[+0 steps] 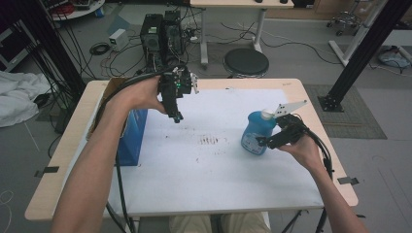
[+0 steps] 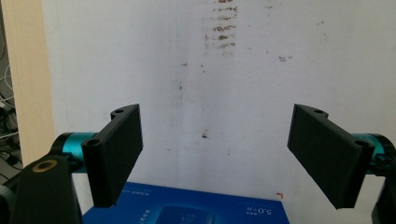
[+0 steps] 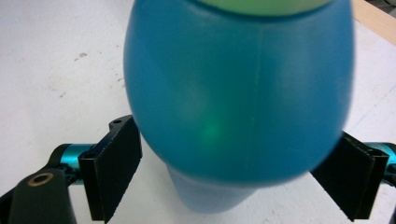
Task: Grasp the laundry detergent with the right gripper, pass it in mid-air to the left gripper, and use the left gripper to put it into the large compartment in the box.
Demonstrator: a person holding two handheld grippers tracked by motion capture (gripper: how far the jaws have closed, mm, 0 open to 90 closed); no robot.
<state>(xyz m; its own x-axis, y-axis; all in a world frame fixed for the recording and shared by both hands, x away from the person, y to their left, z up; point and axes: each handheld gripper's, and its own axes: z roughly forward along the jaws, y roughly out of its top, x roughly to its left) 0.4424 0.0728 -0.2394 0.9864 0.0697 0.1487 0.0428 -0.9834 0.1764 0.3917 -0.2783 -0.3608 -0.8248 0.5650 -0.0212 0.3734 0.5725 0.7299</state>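
Bottle [image 1: 257, 132]: blue, with a white cap; it is near the right edge of the tabletop, about midway between front and back, leaning a little to the left as seen from above. From the right gripper view its wide belly bulges between the two black pads, with the narrower part below.

Right gripper [image 1: 265, 141]: comes at the bottle from the right edge, jaws spread on either side of the body. The pads sit at the flanks of the belly; whether they already press on the plastic I cannot tell, since the bulge hides the contact. To my eye this is a side grasp at the thickest part, chosen so the bottle cannot slip down through the pads.

Left gripper [image 1: 176, 116]: held up over the back left part of the sheet, pointing down, jaws wide apart and empty. It looks parked out of the way, ready to help rather than working.

Box [image 1: 132, 136]: blue, standing at the left edge of the tabletop beside the person's left forearm; its printed top shows at the bottom of the left gripper view, just under the open jaws.

Sheet [image 1: 194, 165]: white, covering most of the tabletop, with dark smudges near its middle, between the two grippers.

Step in hand: my guess is closing on the bottle. The lean suggests it rests partly against the pads.

Risk: smooth, round plastic could twist in a two-pad hold.
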